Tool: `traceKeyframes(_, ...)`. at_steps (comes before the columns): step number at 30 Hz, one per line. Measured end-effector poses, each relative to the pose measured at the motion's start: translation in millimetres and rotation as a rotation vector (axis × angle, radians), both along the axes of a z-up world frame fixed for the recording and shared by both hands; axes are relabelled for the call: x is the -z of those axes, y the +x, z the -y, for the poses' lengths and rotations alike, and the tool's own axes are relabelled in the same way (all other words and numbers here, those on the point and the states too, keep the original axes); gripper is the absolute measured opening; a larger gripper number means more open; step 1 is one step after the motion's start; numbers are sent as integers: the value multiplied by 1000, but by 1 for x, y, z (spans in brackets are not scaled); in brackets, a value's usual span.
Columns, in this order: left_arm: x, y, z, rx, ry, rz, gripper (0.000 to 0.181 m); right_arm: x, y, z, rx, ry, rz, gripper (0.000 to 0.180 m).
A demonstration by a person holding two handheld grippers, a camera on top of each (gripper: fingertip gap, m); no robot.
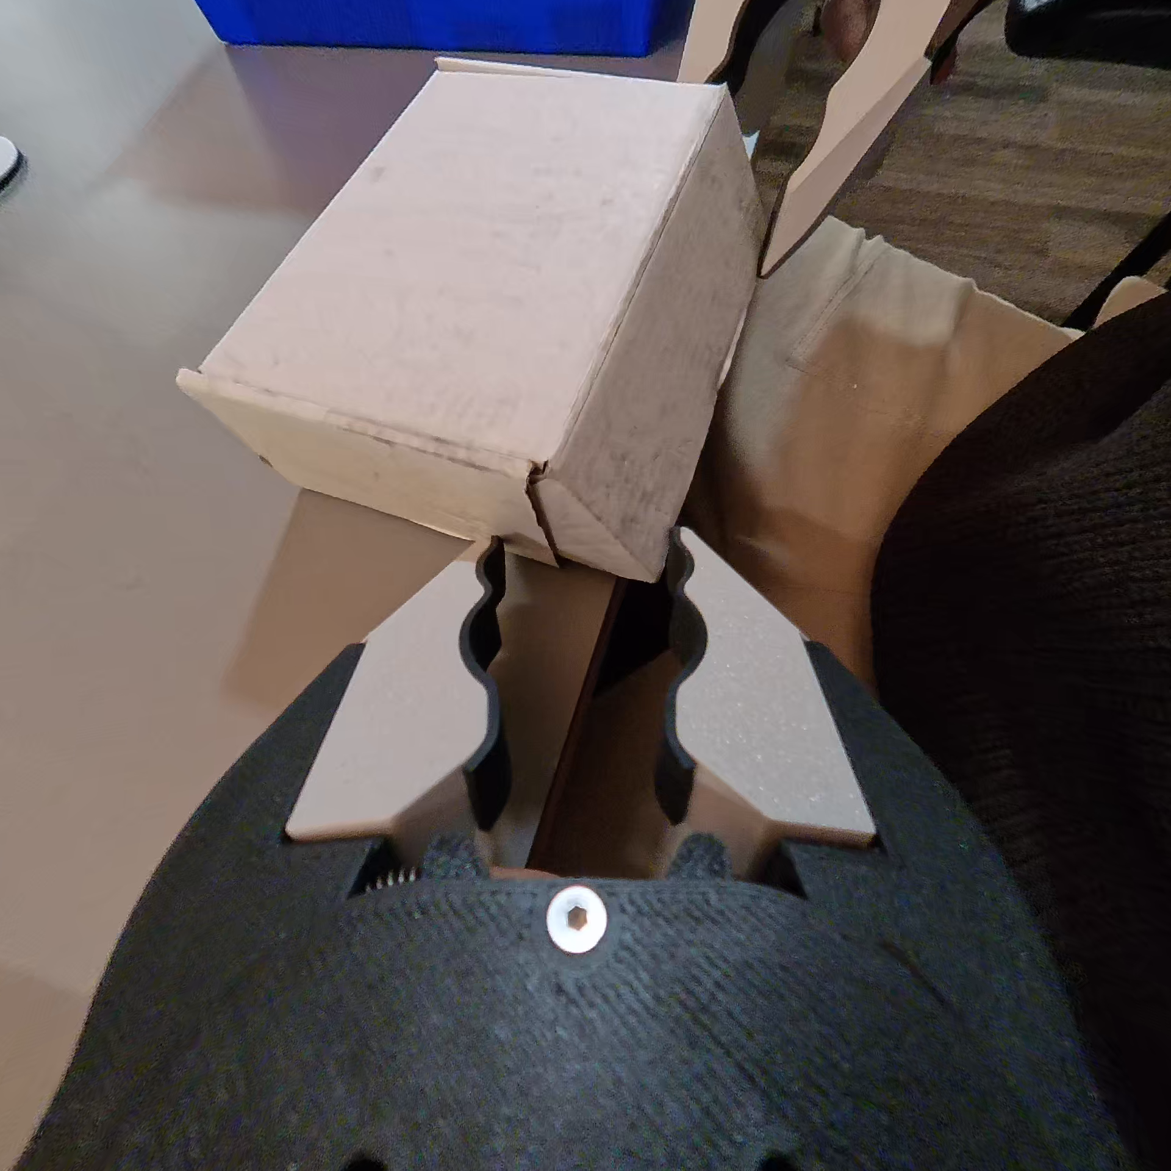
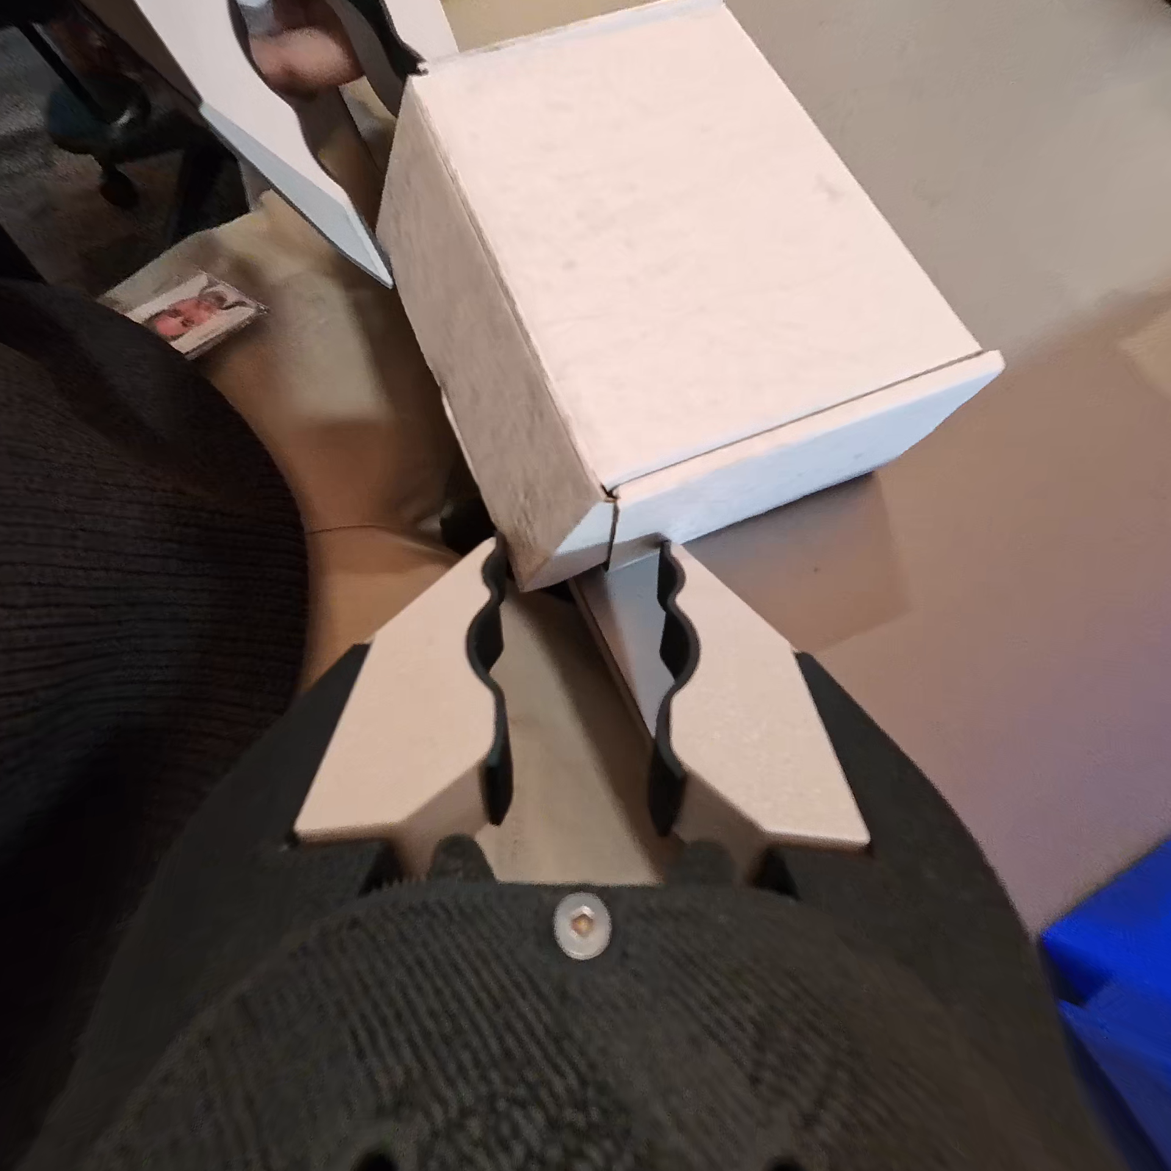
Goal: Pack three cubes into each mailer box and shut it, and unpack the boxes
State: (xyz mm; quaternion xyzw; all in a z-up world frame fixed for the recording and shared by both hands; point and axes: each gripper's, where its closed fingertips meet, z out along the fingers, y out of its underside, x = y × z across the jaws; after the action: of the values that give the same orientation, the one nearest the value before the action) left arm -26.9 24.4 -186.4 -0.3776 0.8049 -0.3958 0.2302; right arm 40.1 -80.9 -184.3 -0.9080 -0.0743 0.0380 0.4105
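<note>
A closed white mailer box [image 1: 481,304] is held off the brown table [image 1: 114,507], near its front edge. My left gripper [image 1: 583,545] is shut on the box's near corner. My right gripper [image 2: 580,551] is shut on the opposite corner of the same box [image 2: 665,253]. The right gripper's white fingers also show behind the box in the left wrist view [image 1: 843,146]. The left gripper's fingers show behind the box in the right wrist view [image 2: 285,165]. The box's lid is down and I see no cubes.
A blue bin [image 1: 431,25] stands at the far side of the table; it also shows in the right wrist view [image 2: 1115,988]. A person's beige trousers [image 1: 855,393] and dark sweater [image 2: 127,507] are beside the table edge. A card [image 2: 184,310] lies on the lap. Spacing between my two grippers at the tips: around 15 cm.
</note>
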Motion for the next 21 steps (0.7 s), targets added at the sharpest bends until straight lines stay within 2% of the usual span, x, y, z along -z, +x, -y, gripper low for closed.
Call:
traceKeyframes(1, 0, 0, 0, -2, 7, 2, 48, 0, 1, 0, 3, -3, 11, 46)
traceKeyframes(21, 2, 4, -4, -9, 112, 40, 32, 3, 10, -2, 55, -50, 102, 28)
